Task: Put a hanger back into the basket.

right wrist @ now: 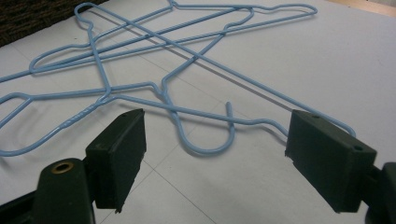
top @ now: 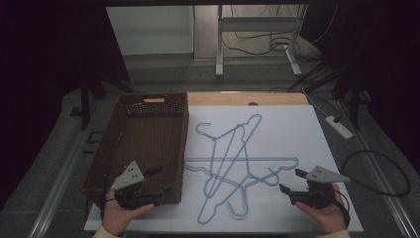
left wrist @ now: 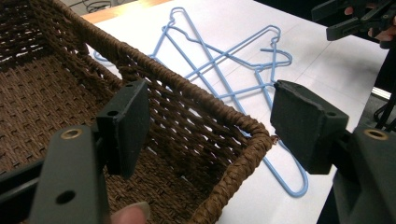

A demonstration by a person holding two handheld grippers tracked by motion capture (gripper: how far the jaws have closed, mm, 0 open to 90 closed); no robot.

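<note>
Blue hangers [top: 233,163] overlap, tangle hard to separate; left tongs [top: 161,179], right tongs [top: 289,181] apart, empty.

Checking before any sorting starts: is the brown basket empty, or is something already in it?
Empty. The basket shows bare woven floor in the high view; the blue hangers lie beside it on the table.

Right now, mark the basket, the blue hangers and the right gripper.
basket [top: 184,130]: high view, on its right rim.
blue hangers [top: 241,159]: high view, on the long bar lying crosswise.
right gripper [top: 290,180]: high view, midway between its open jaws.
</note>
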